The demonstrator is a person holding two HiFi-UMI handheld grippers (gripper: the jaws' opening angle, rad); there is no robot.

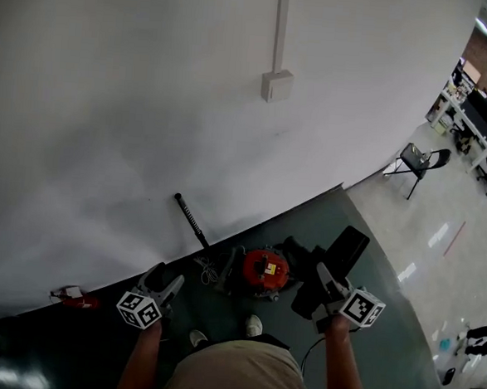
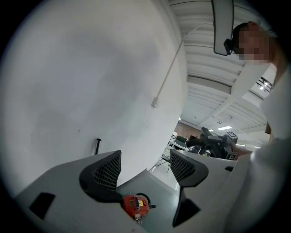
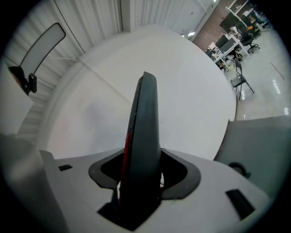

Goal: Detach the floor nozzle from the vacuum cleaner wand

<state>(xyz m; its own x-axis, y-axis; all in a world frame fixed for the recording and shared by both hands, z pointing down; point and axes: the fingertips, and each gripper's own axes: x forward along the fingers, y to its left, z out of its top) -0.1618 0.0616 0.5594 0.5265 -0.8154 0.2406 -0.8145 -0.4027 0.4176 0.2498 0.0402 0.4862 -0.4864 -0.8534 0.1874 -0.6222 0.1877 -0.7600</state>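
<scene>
Head view, entries left to right.

- **Left tool** [image 1: 169,286]: the jaws are held apart with nothing between the pads. Only the floor and the red vacuum body are seen past them in the left gripper view.
- **Black rod** [image 1: 191,219]: it is leaned on the white wall [image 1: 150,100], above and just right of the left tool. It may be the wand, but this is not confirmed.
- **Red vacuum body** [image 1: 265,270]: it is set on the dark floor mat [image 1: 379,274], between the two tools.
- **Floor nozzle** [image 1: 343,253]: a dark flat piece, judged to be the nozzle, is clamped edge-on in the right tool [image 1: 327,283], whose jaws are closed partway onto it. A red stripe is seen along one edge in the right gripper view.
  - Long axis: it is directed away from the right tool, up toward the wall.
  - Joint to a wand: none is shown in any view.
  - Nearer hand: the right, which has the piece. The left tool is held well apart to the left and is judged free for a counter-hold.
</scene>
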